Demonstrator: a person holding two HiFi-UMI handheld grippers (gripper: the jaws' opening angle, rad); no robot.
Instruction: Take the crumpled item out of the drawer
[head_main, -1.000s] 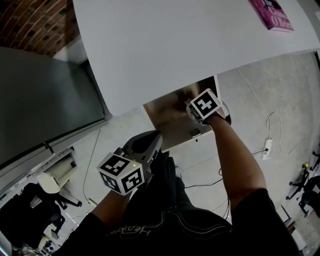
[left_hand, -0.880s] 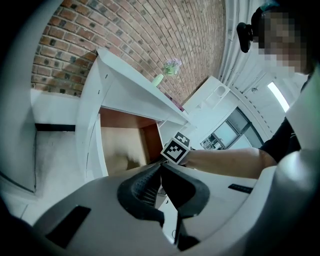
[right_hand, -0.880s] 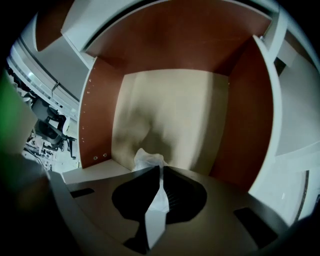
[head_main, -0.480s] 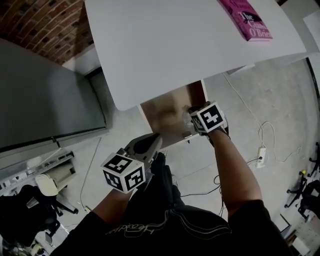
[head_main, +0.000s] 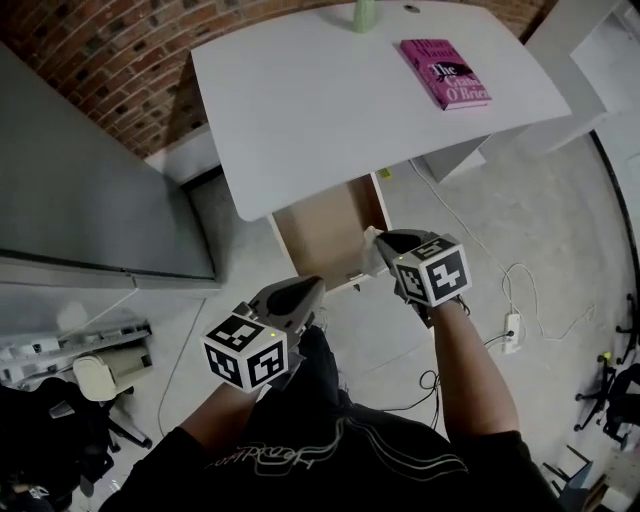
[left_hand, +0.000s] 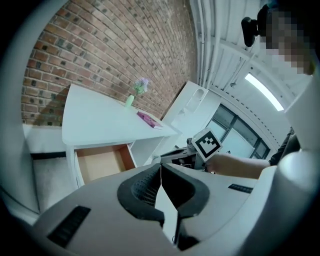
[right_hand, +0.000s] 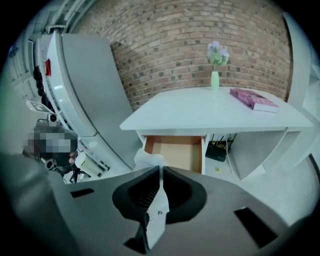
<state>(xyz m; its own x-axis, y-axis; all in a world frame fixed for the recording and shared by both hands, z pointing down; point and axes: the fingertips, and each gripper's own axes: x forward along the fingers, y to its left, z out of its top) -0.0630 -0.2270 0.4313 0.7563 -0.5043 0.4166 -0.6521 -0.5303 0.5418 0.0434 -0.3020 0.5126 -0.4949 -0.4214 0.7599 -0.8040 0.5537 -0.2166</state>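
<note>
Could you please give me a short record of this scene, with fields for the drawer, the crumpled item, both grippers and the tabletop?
drawer: open under the table, nothing seen inside
crumpled item: white, outside the drawer, pinched between the jaws
right gripper: shut on the crumpled item, by the drawer's front
left gripper: shut, empty
tabletop: pink book, green vase with flowers

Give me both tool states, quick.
Left tool: closed, nothing in it.
Right tool: closed on the crumpled white item.
</note>
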